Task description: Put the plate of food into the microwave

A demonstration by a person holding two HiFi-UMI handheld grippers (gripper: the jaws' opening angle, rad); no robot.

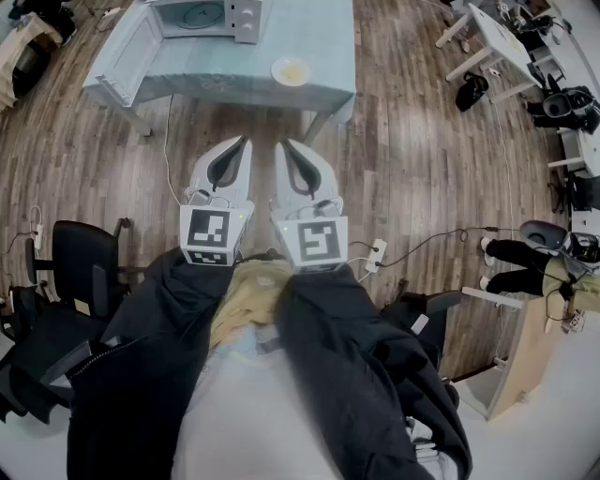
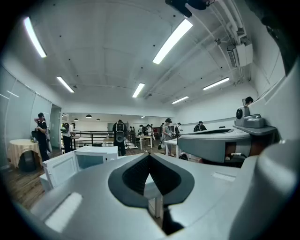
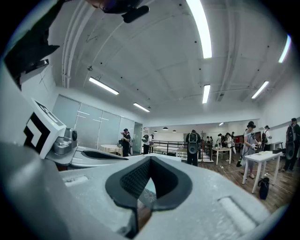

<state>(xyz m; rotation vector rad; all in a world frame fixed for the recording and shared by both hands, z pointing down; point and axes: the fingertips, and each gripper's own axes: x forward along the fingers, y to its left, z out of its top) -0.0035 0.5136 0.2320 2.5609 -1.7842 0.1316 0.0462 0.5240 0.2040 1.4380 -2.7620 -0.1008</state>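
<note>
A white plate of yellowish food (image 1: pixel 292 70) sits near the front edge of a table with a pale blue cloth (image 1: pixel 202 75). Behind it stands a white microwave (image 1: pixel 206 17) with its door (image 1: pixel 124 52) swung open to the left; the microwave (image 2: pixel 89 157) also shows in the left gripper view. My left gripper (image 1: pixel 245 142) and right gripper (image 1: pixel 280 145) hang side by side over the wooden floor, well short of the table. Both are shut and hold nothing, with the dark pads meeting at the tips in the left gripper (image 2: pixel 150 155) and the right gripper (image 3: pixel 150 159).
Black office chairs (image 1: pixel 75 272) stand at the left. A power strip (image 1: pixel 376 253) and its cables lie on the floor at the right. White tables (image 1: pixel 497 42), a dark bag (image 1: pixel 472 91) and a seated person (image 1: pixel 525 262) are further right. Several people stand in the background.
</note>
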